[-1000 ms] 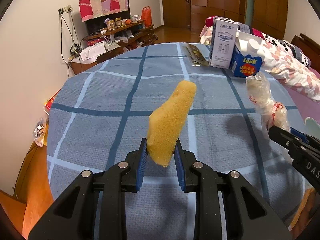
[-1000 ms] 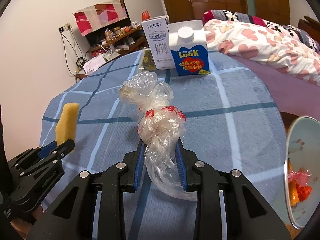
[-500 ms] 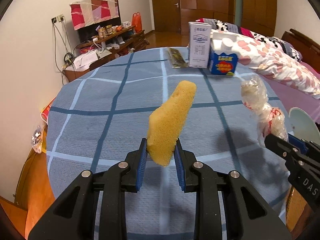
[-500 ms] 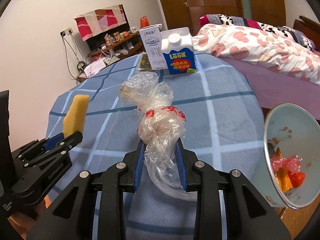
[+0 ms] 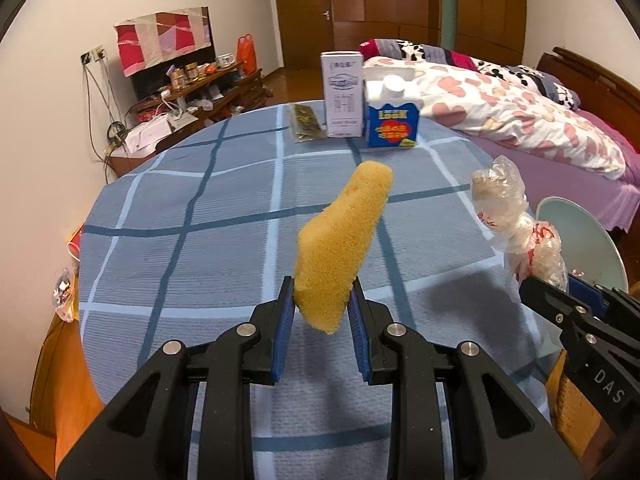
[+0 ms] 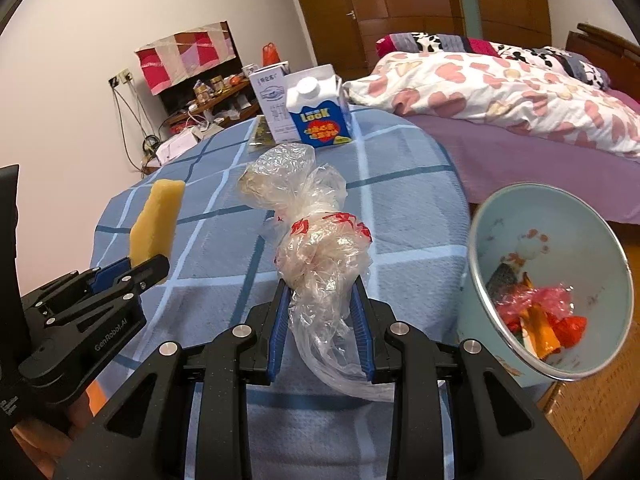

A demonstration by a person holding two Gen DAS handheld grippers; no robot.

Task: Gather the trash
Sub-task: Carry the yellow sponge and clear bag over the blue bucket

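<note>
My left gripper [image 5: 321, 312] is shut on a yellow sponge [image 5: 340, 244] and holds it above the blue checked tablecloth [image 5: 200, 248]. It also shows at the left of the right wrist view [image 6: 138, 270], sponge [image 6: 156, 220] upright. My right gripper [image 6: 320, 316] is shut on a crumpled clear plastic bag [image 6: 316, 240] with red print, held above the table near its right edge. The bag also shows in the left wrist view [image 5: 516, 224]. A pale blue trash bin [image 6: 480, 248] stands just right of the table, tilted open toward me, with red and orange wrappers inside.
At the table's far side stand a white carton [image 5: 342, 100] and a blue-and-white milk carton [image 5: 392, 116], with a flat dark packet [image 5: 306, 122] beside them. A bed [image 6: 520, 92] with a heart-print quilt lies to the right. A cluttered shelf [image 5: 192, 92] is at the back left.
Both grippers have drawn back and swung right, each still holding its item. The cartons look farther away, and the trash bin has come well into the right wrist view.
</note>
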